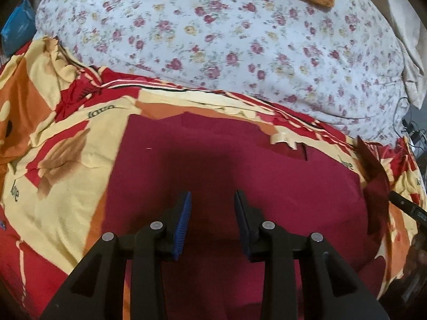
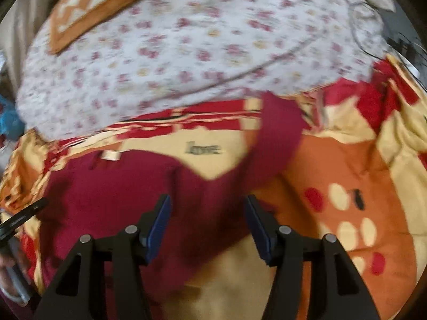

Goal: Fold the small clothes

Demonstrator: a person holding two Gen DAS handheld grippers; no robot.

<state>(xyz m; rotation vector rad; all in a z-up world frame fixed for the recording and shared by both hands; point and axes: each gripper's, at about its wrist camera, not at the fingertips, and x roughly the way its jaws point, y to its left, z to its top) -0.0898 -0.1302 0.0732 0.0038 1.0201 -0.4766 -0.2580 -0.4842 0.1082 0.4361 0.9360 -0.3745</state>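
A dark red garment (image 1: 213, 165) lies spread flat on a bedspread (image 1: 53, 144) patterned in red, orange and cream blocks with small printed words, and this bedspread serves as the landmark for the rest. In the left wrist view the garment covers the middle of the bedspread, its far edge falling just short of the bedspread's striped border, with a cream neck label (image 1: 284, 138) near that far edge. The left gripper (image 1: 212, 200) hangs above the near half of the garment with its blue-padded jaws a narrow gap apart; nothing sits between them and they grip nothing. At the right rim of this view a dark tool tip pokes in beside a raised flap of the red cloth. In the right wrist view, which is blurred, one long sleeve (image 2: 277, 144) of the garment stretches away across the bedspread toward its far border. The right gripper (image 2: 208, 205) is over the spot where the sleeve joins the body, its jaws moderately wide and opening, empty, with the cloth lying below them. Beyond the bedspread's far border lies a white floral sheet (image 1: 226, 32), and on that sheet rests an orange cushion (image 2: 96, 5) with a pale pattern.
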